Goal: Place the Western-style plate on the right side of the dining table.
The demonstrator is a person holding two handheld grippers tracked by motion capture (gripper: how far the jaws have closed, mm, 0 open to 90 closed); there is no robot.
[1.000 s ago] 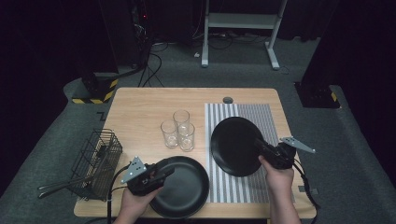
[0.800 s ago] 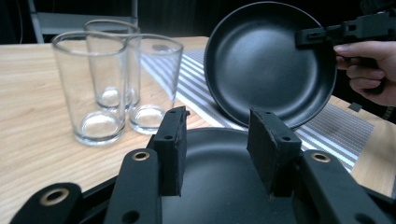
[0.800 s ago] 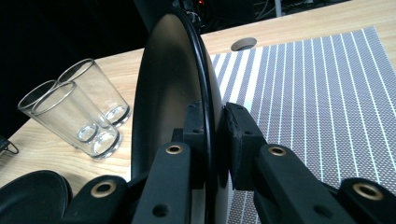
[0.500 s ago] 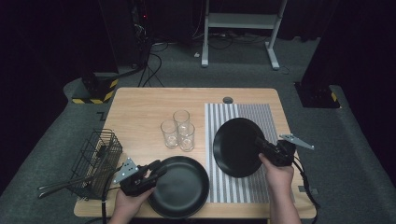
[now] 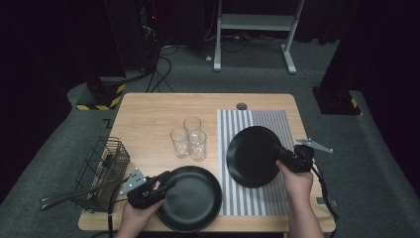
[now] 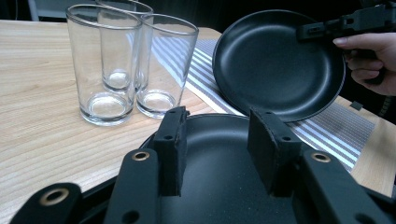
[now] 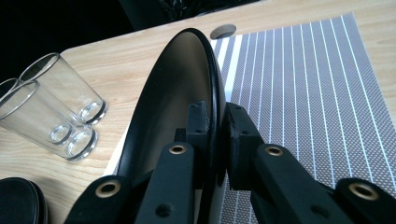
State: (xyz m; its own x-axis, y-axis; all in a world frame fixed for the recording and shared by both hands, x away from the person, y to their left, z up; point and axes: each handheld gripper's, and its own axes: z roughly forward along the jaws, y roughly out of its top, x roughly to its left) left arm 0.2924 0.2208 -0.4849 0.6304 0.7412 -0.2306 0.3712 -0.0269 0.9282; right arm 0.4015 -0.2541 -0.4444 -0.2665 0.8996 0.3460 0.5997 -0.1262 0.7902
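Note:
A black plate [image 5: 193,201] lies flat at the table's front, left of the striped placemat [image 5: 270,121]. My left gripper [image 5: 168,182] is at that plate's left rim, its jaws open; in the left gripper view the left gripper [image 6: 217,123] has its pads apart above the plate's inside [image 6: 215,186]. A second black plate [image 5: 250,156] is tilted up on edge over the placemat. My right gripper [image 5: 278,151] is shut on its right rim. In the right gripper view the right gripper [image 7: 217,116] pinches the rim of this plate [image 7: 173,93].
Three clear glasses [image 5: 190,138] stand together mid-table, just left of the placemat. A black wire basket [image 5: 101,171] with utensils sticking out sits at the front left edge. A round cable hole [image 5: 241,106] is at the table's [image 5: 148,111] back.
Almost nothing differs. The left gripper shifted slightly at the flat plate's rim, and the plate in the right gripper tipped a touch more upright.

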